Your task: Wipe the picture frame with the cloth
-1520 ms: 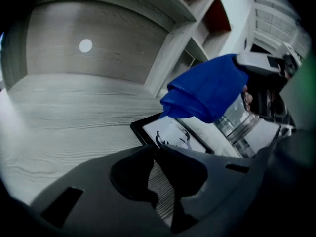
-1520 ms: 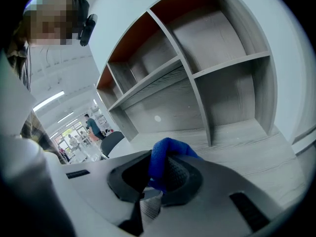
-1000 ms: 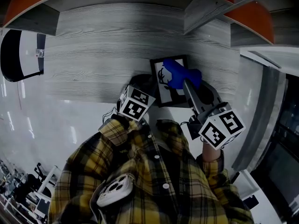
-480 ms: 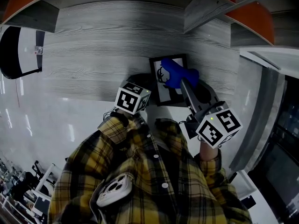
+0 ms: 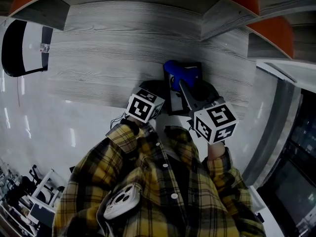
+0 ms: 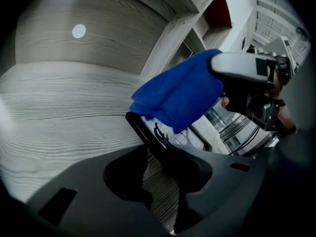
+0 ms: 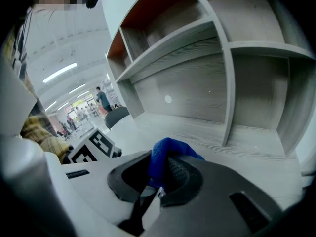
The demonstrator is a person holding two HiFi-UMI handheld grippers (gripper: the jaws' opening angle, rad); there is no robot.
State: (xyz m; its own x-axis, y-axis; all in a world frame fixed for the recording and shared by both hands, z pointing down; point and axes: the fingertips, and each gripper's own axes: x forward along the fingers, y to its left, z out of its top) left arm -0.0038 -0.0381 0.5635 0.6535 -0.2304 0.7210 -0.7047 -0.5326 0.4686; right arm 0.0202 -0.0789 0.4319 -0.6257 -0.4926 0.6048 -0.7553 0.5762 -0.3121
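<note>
- We see the picture frame [image 5: 174, 98] on the grey wood-grain desk [image 5: 108, 58], close to the desk's near edge and between the two grippers.
- From the head view its glass faces up towards us. The left gripper view shows it tilted, with its dark edge slanting down to the desk.
- The left gripper [image 6: 159, 181] sits at the frame's lower left corner. Its jaws stand a narrow gap apart, and a strip of desk shows through lower down.
- The frame's dark edge runs into that gap at the tips, so the jaws seem closed on it. The black plastic and black frame blend together, though, so we are not sure of the contact.
- The right gripper [image 7: 157, 177] has its jaws pressed together on a fold of the blue cloth [image 7: 165, 154], which bulges out past the tips.
- In the left gripper view the cloth lies against the upper part of the frame and covers its top corner.
- Grey shelves [image 7: 222, 58] rise behind the desk.
- A yellow plaid shirt [image 5: 148, 191] fills the lower part of the head view.
</note>
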